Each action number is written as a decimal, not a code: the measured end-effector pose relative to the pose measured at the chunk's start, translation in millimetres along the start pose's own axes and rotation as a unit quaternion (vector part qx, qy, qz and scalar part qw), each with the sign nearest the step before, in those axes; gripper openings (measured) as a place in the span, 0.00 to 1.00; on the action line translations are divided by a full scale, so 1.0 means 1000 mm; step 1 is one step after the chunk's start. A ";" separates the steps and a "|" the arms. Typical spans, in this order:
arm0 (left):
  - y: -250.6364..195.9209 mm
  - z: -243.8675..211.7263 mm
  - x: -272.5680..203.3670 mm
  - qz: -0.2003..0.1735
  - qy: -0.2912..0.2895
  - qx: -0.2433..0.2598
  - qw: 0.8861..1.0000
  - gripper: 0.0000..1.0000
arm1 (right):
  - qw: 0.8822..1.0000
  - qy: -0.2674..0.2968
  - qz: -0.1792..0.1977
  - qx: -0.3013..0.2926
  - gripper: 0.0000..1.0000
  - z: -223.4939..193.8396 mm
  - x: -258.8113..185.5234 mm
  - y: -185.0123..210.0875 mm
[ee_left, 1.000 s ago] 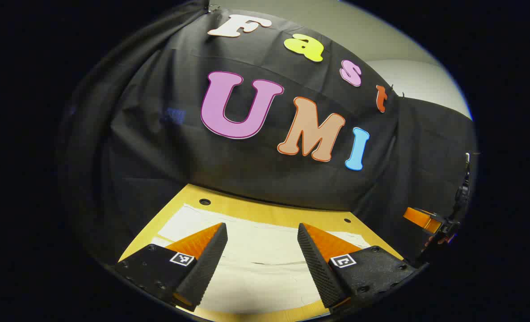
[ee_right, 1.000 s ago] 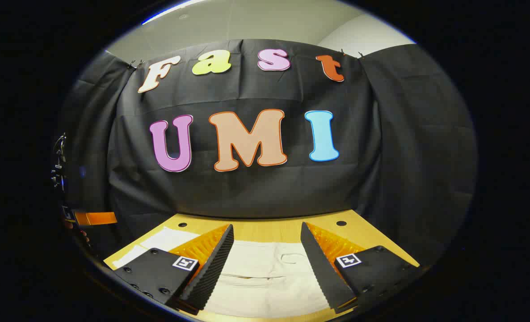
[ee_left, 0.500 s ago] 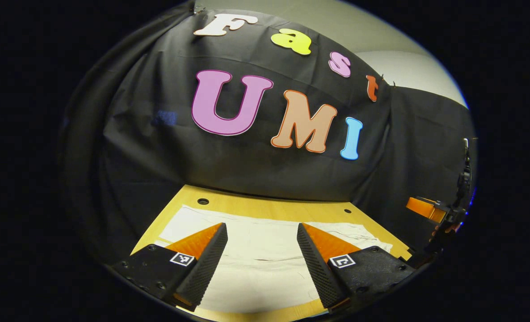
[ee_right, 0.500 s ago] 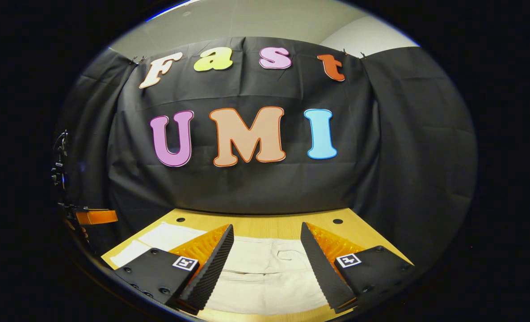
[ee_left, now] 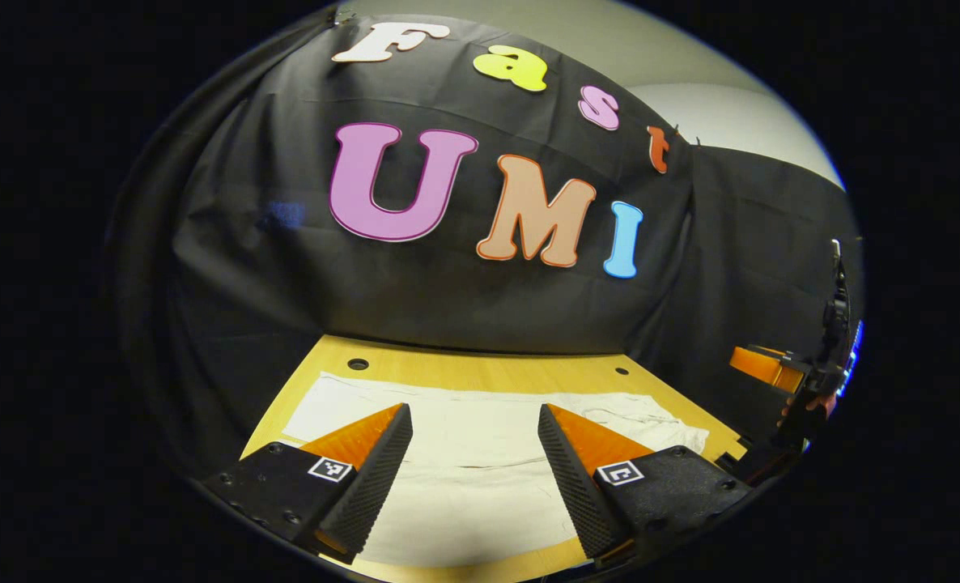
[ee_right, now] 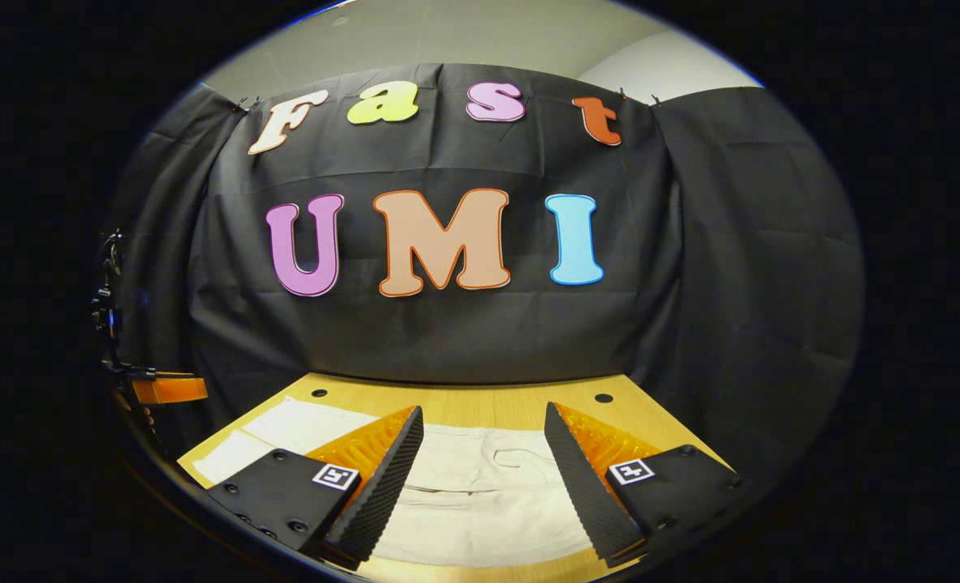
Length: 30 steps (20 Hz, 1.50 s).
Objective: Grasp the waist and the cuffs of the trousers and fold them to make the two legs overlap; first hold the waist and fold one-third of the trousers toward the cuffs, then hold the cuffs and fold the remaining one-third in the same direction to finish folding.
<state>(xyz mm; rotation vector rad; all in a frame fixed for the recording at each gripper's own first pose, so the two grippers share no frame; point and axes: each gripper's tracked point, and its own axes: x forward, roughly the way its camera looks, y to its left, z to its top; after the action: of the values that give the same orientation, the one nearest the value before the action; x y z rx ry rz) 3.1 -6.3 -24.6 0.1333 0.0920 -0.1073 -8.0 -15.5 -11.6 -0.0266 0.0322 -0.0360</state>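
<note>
Cream trousers [ee_left: 480,453] lie flat along the wooden table [ee_left: 480,374]. In the left gripper view they stretch from the left end to a rumpled end at the right. My left gripper [ee_left: 473,423] is open above the middle of the cloth, nothing between its fingers. In the right gripper view the trousers [ee_right: 484,494] show a seam and a pocket outline. My right gripper [ee_right: 484,425] hangs open over them, holding nothing. The other gripper and the hand holding it appear at the far right [ee_left: 804,385] of the left gripper view and at the far left [ee_right: 144,389] of the right gripper view.
The table [ee_right: 480,401] has small round holes near its far corners [ee_left: 358,364] [ee_right: 603,398]. Black cloth walls close the booth right behind the table and on both sides. The table's near edge runs just under my fingers.
Both views have tilted down and pulled back slightly, so more of the table and trousers shows. Both grippers stay open and the trousers have not moved.
</note>
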 end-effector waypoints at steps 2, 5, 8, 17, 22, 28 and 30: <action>0.003 -0.020 -0.001 -0.019 0.035 0.032 0.999 0.94 | 1.000 0.006 0.001 0.001 0.96 -0.004 0.000 -0.001; 0.001 -0.055 -0.005 -0.064 0.090 0.073 0.991 0.94 | 1.000 0.019 -0.001 -0.003 0.96 -0.013 -0.003 -0.004; 0.008 -0.091 -0.012 -0.090 0.146 0.101 0.980 0.94 | 0.999 0.031 -0.009 -0.008 0.96 -0.022 -0.008 -0.007; 0.052 -0.191 -0.056 -0.174 0.341 0.182 0.906 0.94 | 0.997 0.072 -0.027 -0.008 0.96 -0.054 -0.023 -0.008; 0.094 -0.233 -0.078 -0.177 0.412 0.218 0.867 0.93 | 0.995 0.089 -0.046 0.000 0.96 -0.070 -0.030 -0.012; 0.116 -0.261 -0.081 -0.179 0.458 0.226 0.841 0.90 | 0.993 0.099 -0.058 -0.003 0.96 -0.074 -0.036 -0.018; 0.119 -0.266 -0.083 -0.181 0.468 0.237 0.832 0.87 | 0.993 0.099 -0.060 -0.002 0.96 -0.076 -0.035 -0.018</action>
<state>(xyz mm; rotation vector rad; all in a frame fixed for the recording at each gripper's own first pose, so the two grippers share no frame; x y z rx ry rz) -88.1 155.9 -263.5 0.6648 1.0871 -0.4414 -45.8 -34.3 -85.4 -0.0280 0.2284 -0.1599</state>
